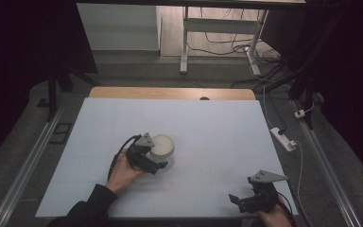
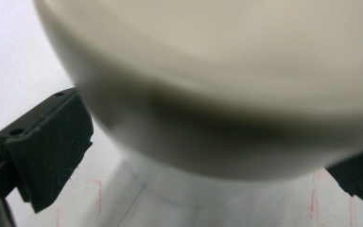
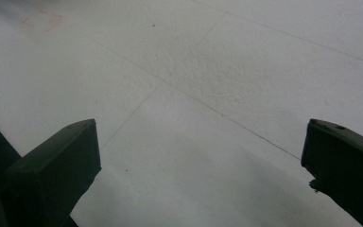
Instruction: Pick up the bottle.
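Note:
A cream-white bowl stands on the white table sheet, left of centre. My left gripper is at its near side, held from the lower left by a hand, and is open. In the left gripper view the bowl looms very close, its rounded underside between the two wide-apart black jaws of the left gripper; I cannot tell whether they touch it. My right gripper hovers near the table's front right corner, open. In the right gripper view the right gripper has only bare sheet between its jaws.
A wooden table edge shows behind the sheet. On the floor to the right lie a power strip and cables. White desk legs stand farther back. Faint red marks are on the sheet near the bowl.

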### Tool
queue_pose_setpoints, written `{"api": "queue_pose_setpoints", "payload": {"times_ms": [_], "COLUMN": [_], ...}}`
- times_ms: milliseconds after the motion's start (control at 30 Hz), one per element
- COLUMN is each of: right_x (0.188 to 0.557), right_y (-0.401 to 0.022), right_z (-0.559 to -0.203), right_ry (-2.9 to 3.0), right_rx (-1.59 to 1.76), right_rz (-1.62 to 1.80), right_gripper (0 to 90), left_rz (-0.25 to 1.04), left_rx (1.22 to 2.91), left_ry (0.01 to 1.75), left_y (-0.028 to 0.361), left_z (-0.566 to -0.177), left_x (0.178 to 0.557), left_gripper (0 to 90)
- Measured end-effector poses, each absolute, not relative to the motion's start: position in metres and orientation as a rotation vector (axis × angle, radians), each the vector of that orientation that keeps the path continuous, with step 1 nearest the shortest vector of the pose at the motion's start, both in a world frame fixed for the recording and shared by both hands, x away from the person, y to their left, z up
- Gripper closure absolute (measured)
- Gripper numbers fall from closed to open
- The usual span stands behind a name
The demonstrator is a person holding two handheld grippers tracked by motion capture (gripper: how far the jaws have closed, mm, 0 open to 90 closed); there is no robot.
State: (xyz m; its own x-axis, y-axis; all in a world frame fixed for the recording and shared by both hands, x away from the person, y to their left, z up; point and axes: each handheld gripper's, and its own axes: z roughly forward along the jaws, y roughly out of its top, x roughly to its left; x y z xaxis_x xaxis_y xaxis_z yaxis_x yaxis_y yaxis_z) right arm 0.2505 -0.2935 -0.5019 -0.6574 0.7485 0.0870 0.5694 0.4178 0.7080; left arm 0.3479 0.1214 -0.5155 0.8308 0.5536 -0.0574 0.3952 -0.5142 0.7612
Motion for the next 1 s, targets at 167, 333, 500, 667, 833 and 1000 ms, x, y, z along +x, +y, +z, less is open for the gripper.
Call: {"api": "queue_pose_setpoints", "payload": {"times_ms": [167,333,500,667,833,1000], "right_x": [0.251,0.250,0.250,0.250,0.250,0.250], "right_y": [-0.293,-0.293,-0.293,-0.293,-0.293,-0.293], "right_z": [-0.502,-0.502,-0.502,-0.502,-0.502,-0.502], "right_ry": [2.433,2.434,2.434,2.436,2.437,2.437], "right_rx": [1.153,1.152,1.146,1.144,1.142,1.142], "right_rz": [1.071,1.071,1.071,1.070,1.070,1.072], "right_gripper": [0.0,0.0,0.0,0.0,0.0,0.0], "left_rz": [0.250,0.259,0.267,0.277,0.293,0.279], "left_rx": [2.162,2.168,2.167,2.163,2.158,2.115], "left_ry": [0.667,0.657,0.678,0.694,0.696,0.685], "left_y": [0.120,0.120,0.118,0.117,0.117,0.122], "left_z": [-0.513,-0.511,-0.510,-0.510,-0.508,-0.498], "left_x": [0.348,0.346,0.345,0.344,0.342,0.339], "left_gripper": [2.4,7.1,7.5,7.6,7.7,7.7]}}
